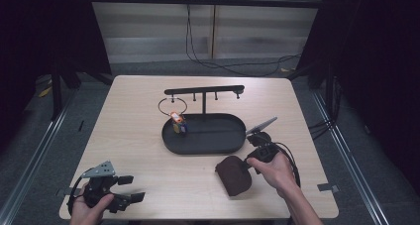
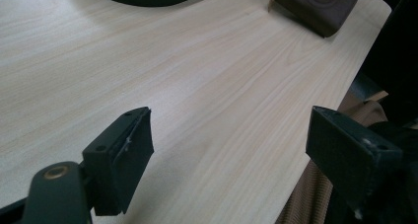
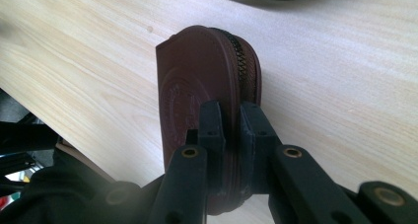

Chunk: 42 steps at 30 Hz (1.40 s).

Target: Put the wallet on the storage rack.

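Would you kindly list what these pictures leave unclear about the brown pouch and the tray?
- Brown pouch: near end hidden by the right tongs in the right gripper view.
- Embossed mark: too faint to read.
- Small orange item in the black tray: too small, high view.

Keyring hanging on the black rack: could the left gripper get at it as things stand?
Probably yes: the left gripper is open and holds nothing, and bare table lies between it and the keyring, though it hangs over the tray's rim.
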Available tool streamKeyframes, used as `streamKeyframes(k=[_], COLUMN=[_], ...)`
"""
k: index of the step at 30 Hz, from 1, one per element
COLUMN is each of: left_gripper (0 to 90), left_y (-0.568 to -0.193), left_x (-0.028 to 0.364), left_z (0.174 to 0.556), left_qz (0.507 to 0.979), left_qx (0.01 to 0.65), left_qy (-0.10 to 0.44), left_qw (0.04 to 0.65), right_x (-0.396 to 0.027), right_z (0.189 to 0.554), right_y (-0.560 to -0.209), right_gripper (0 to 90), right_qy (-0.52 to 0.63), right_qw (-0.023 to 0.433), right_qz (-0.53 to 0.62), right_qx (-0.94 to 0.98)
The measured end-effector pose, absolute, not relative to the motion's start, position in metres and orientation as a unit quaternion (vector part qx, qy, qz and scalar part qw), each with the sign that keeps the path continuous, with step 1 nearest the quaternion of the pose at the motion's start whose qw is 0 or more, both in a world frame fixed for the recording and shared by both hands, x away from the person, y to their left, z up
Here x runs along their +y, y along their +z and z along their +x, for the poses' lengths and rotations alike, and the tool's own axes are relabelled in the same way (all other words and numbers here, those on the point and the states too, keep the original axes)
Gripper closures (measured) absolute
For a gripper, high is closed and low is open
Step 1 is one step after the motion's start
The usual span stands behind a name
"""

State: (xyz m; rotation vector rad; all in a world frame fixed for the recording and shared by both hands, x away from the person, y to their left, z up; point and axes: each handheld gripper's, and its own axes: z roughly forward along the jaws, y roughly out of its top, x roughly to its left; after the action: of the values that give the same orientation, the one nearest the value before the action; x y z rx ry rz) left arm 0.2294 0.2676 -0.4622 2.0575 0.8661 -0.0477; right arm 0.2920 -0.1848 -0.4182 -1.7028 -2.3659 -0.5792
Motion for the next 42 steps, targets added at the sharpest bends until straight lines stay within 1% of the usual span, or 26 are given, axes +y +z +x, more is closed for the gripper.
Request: streamKeyframes(k=[9, 21, 42], left_gripper=[18.0, 18.0, 17.9], left_y=[-0.461, -0.462, -0.461], left_x=[0.27, 0.269, 0.271], left_z=[0.229, 0.23, 0.231], left_qz=[0.825, 0.826, 0.824], left_qx=[0.349, 0.35, 0.35], left_qy=[-0.013, -0.015, -0.018], left_qw=[0.444, 0.443, 0.446], right_x=[-0.185, -0.185, -0.183], right_z=[0.293, 0.295, 0.302], right_y=[-0.406, -0.382, -0.356], right_gripper=[82.5, 83.1, 82.9], right_qy=[-0.166, -0.119, -0.097], right_qw=[0.068, 0.032, -0.002], right_qz=[-0.563, -0.573, -0.58], right_qx=[-0.807, -0.81, -0.809])
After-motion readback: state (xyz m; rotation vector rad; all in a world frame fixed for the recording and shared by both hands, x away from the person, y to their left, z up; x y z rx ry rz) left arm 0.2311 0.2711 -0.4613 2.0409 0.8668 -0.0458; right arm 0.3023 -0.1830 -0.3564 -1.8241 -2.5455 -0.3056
